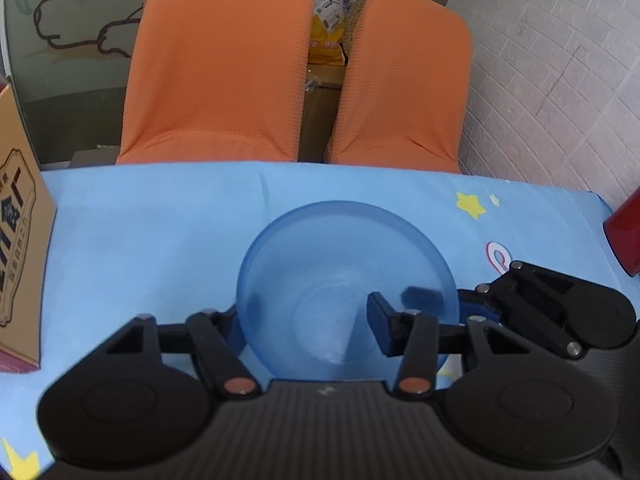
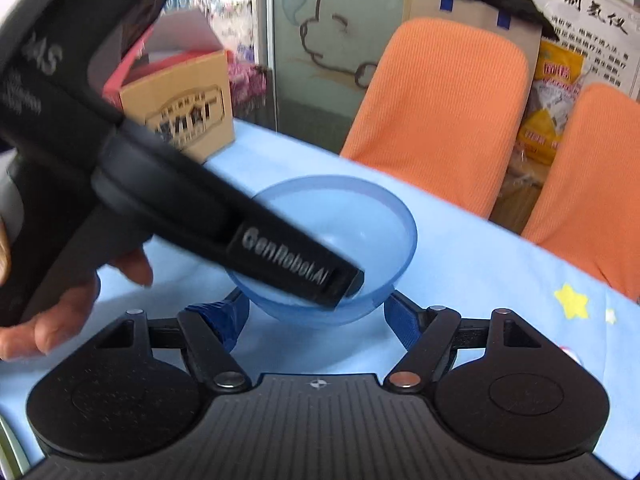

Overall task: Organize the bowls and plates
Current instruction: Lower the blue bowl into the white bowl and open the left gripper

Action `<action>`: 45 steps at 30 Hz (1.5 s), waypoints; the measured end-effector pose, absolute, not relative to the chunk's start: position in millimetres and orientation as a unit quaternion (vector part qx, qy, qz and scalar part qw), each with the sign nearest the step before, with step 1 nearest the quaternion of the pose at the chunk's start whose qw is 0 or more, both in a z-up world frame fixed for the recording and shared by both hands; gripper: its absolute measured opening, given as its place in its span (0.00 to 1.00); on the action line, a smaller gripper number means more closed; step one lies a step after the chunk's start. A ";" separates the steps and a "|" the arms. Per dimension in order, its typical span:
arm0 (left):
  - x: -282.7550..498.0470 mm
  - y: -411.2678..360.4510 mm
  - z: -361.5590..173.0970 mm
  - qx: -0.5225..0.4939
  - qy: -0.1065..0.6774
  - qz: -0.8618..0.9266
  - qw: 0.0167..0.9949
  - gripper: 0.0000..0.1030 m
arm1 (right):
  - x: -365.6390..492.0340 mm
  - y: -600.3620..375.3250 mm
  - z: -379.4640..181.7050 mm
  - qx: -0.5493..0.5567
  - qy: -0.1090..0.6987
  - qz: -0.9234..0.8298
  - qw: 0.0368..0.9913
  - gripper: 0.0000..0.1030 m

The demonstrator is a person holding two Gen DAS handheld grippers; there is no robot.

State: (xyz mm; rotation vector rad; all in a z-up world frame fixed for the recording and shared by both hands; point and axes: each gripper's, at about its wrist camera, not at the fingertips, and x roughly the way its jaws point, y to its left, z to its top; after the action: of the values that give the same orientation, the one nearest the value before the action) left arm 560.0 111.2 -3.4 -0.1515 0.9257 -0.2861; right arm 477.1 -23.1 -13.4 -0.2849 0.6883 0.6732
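Note:
A translucent blue bowl [image 1: 344,264] stands upright on the blue tablecloth, also in the right wrist view [image 2: 384,224]. My left gripper [image 1: 304,320] is open over it, its right finger [image 1: 380,316] inside the bowl and its left finger hidden behind the bowl's wall. In the right wrist view the left gripper's black body [image 2: 280,252] reaches down into the bowl. My right gripper [image 2: 316,316] is open just in front of the bowl, its blue-padded fingers [image 2: 404,320] on either side of the bowl's near base. It shows at the right in the left wrist view [image 1: 480,304].
The blue star-print tablecloth [image 1: 140,232] covers the table. A brown cardboard box [image 1: 20,240] stands at the left, also in the right wrist view [image 2: 184,108]. A red object [image 1: 626,236] is at the right edge. Two orange chairs [image 1: 224,64] stand behind the table.

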 end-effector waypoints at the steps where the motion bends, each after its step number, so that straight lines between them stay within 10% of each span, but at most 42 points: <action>1: 558.9 111.8 -0.9 -0.076 0.444 -0.137 0.882 0.47 | 476.8 -23.6 -11.6 -0.134 0.330 0.325 0.876 0.59; 20: 411.9 22.4 82.0 -0.040 0.401 -0.211 0.891 0.49 | 342.0 -95.4 63.9 -0.142 0.305 0.270 0.902 0.60; 45: 282.3 -35.8 19.6 0.008 0.436 -0.272 0.858 0.54 | 191.0 -145.1 -2.8 -0.064 0.320 0.177 0.929 0.60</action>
State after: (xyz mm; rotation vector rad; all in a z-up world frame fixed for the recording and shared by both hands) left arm 282.3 -35.8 19.6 0.0166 0.9155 -0.5718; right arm 191.0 -145.1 -2.8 -0.1304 0.6563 0.3622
